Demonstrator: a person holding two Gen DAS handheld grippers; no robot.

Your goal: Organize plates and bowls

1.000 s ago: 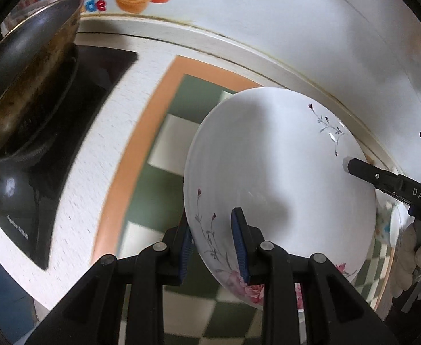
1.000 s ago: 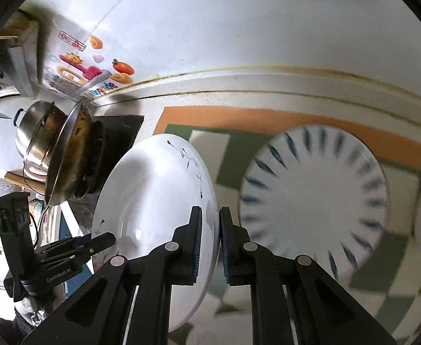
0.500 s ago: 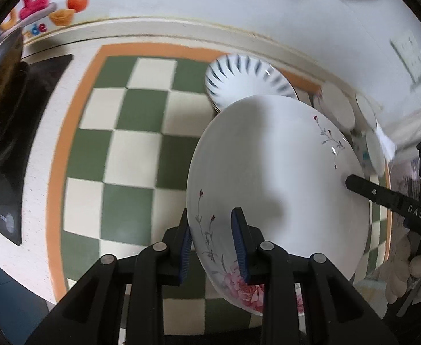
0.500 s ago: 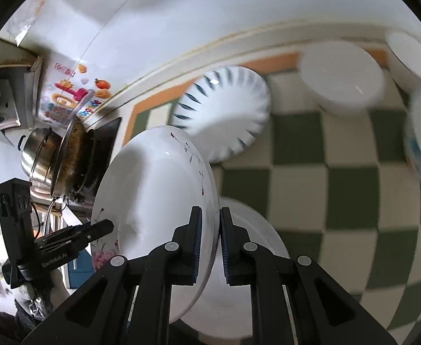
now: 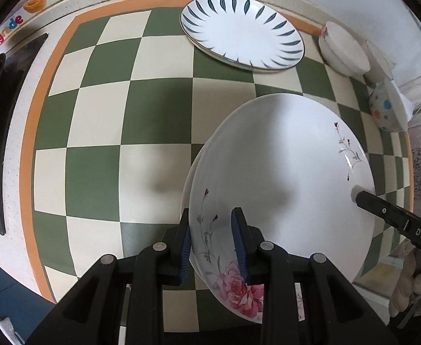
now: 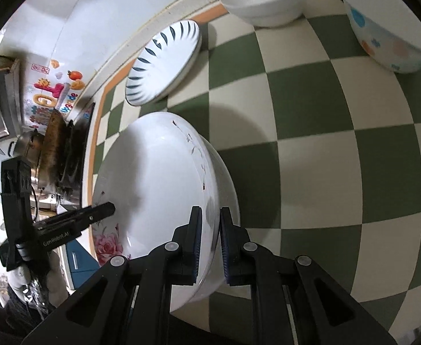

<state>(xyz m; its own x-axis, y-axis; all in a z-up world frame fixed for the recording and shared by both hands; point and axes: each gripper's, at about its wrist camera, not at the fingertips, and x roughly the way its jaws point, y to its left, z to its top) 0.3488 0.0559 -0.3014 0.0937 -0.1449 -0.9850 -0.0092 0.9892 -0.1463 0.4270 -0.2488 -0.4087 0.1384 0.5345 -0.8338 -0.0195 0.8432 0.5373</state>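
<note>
The floral plate (image 5: 282, 178) is gripped at opposite rims by both claws, left claw (image 5: 214, 247) and right claw (image 6: 209, 247) each clamped tight, over the checkered desk (image 5: 95, 143). "DAS" is read on the right claw's finger, "GenRobot.AI" on the left's; the blue-striped plate (image 5: 242, 28) is seen behind.

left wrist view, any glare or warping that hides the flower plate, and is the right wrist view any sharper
Left wrist view: sharp, the checkered mat bows under fisheye distortion, and the flower plate carries only a small glint near its rim plus a soft shadow beside the left gripper. Right wrist view: equally sharp, same bowing, a dark shadow on the mat beside the plate, black corners.
</note>
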